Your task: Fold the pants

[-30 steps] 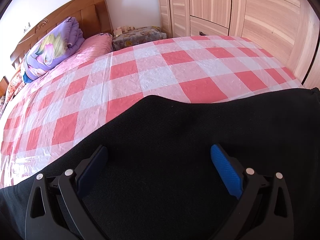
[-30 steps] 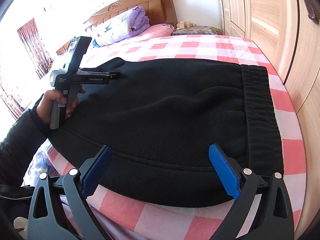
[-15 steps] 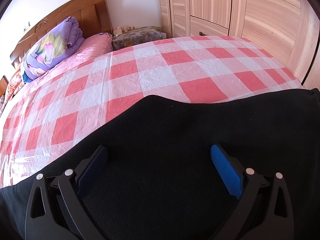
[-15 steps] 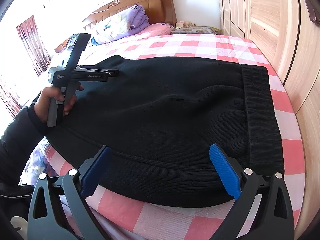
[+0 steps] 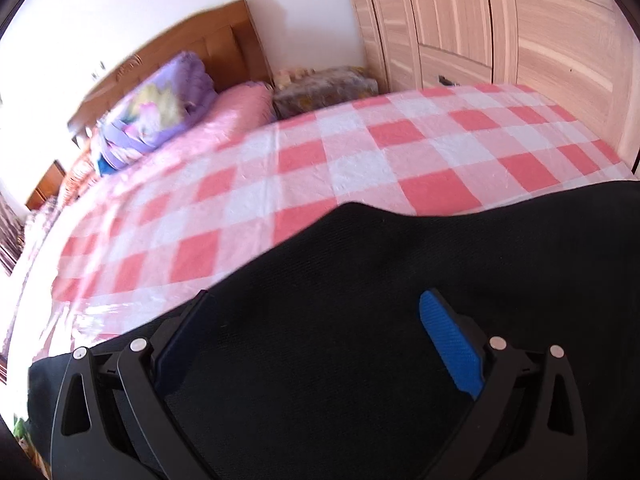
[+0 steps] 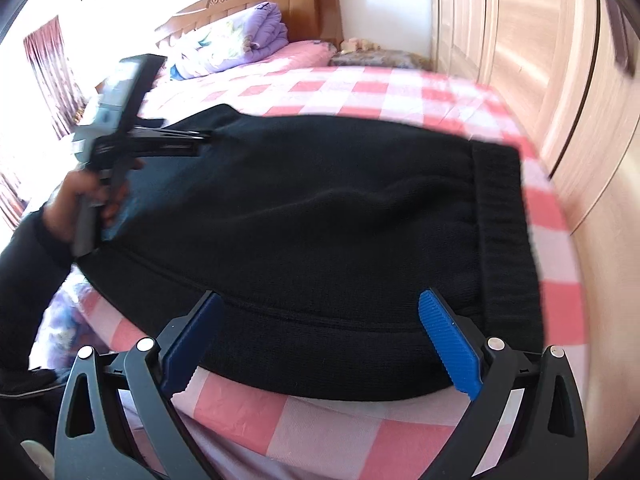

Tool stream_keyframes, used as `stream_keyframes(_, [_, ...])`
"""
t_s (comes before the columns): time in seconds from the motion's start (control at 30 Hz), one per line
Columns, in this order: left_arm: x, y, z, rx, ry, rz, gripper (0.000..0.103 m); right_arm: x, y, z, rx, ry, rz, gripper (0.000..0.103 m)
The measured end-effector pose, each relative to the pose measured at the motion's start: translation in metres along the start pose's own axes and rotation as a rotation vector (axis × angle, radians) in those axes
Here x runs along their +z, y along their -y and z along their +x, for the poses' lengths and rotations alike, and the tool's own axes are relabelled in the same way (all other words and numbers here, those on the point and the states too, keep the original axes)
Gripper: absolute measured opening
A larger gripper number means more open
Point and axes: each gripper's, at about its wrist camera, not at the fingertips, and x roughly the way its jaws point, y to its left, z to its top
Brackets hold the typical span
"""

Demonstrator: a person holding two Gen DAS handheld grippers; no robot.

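Note:
Black pants (image 6: 320, 216) lie flat across the near end of the bed, with the ribbed waistband (image 6: 506, 232) to the right. They fill the lower half of the left wrist view (image 5: 360, 320). My left gripper (image 5: 316, 320) is open and empty, just above the cloth near its far edge; it also shows in the right wrist view (image 6: 168, 140), at the pants' far left part. My right gripper (image 6: 320, 320) is open and empty, over the near edge of the pants.
The bed carries a red and white checked sheet (image 5: 360, 160). A purple quilt (image 6: 240, 44) and a pink pillow (image 6: 304, 50) lie at the wooden headboard (image 6: 304, 0). A wooden wardrobe (image 6: 540, 60) runs close along the right side.
Both grippers have lifted and tilted, with motion blur in both views. Both stay open and the pants lie as before.

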Motion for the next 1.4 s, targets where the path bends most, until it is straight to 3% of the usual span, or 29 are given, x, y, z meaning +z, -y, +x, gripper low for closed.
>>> stream_keyframes(0.17, [-0.020,0.010,-0.061,0.044,0.083,0.041,0.102,0.010,-0.014,-0.002,-0.070,0.026,-0.037,0.095])
stream_keyframes(0.57, [-0.076,-0.005,-0.078,0.059,-0.002,-0.026,0.101,0.032,-0.060,0.029,-0.105,0.013,-0.121,0.095])
stream_keyframes(0.73, [-0.087,-0.010,-0.090,0.165,0.040,-0.024,0.101,0.030,-0.067,0.055,-0.150,-0.042,-0.137,0.096])
stream_keyframes(0.87, [-0.091,-0.011,-0.103,0.286,0.088,0.017,0.102,0.021,-0.050,0.057,-0.075,-0.047,-0.038,0.096])
stream_keyframes(0.97, [-0.092,-0.013,-0.109,0.326,0.109,0.030,0.101,0.015,-0.048,0.051,-0.077,-0.042,-0.047,0.098])
stream_keyframes(1.4, [-0.103,-0.034,-0.104,0.321,0.076,0.008,0.102,0.003,-0.034,0.036,-0.063,-0.069,-0.021,0.098])
